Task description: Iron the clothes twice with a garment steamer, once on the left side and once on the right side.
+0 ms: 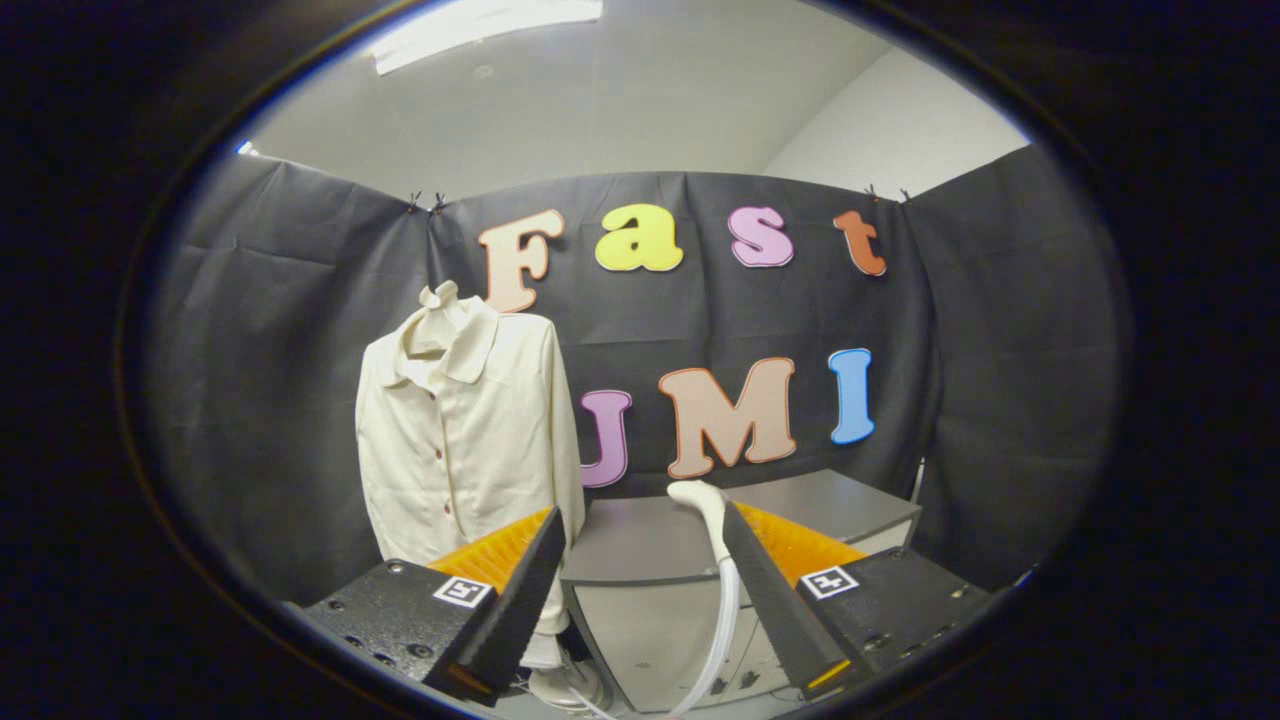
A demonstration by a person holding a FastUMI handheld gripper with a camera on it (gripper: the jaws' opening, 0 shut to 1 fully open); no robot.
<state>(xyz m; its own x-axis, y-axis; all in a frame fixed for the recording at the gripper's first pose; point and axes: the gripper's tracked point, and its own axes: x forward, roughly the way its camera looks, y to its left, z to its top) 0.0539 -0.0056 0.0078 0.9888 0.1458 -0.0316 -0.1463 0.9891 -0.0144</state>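
A cream button-up shirt (465, 430) hangs upright in front of the booth's black wall, beyond my left finger. The white steamer head (703, 507) rests on the front of a grey table (820, 505), and its pale hose (722, 630) drops down over the table's front. The head lies just inside my right finger, ahead of the tips. My gripper (640, 525) is open, its fingers wide apart with nothing held between them.
A grey cabinet front (650, 630) stands below the tabletop. The white base of the steamer (560, 680) sits low by the shirt's hem. Black cloth walls close in the booth at the back and on both sides.
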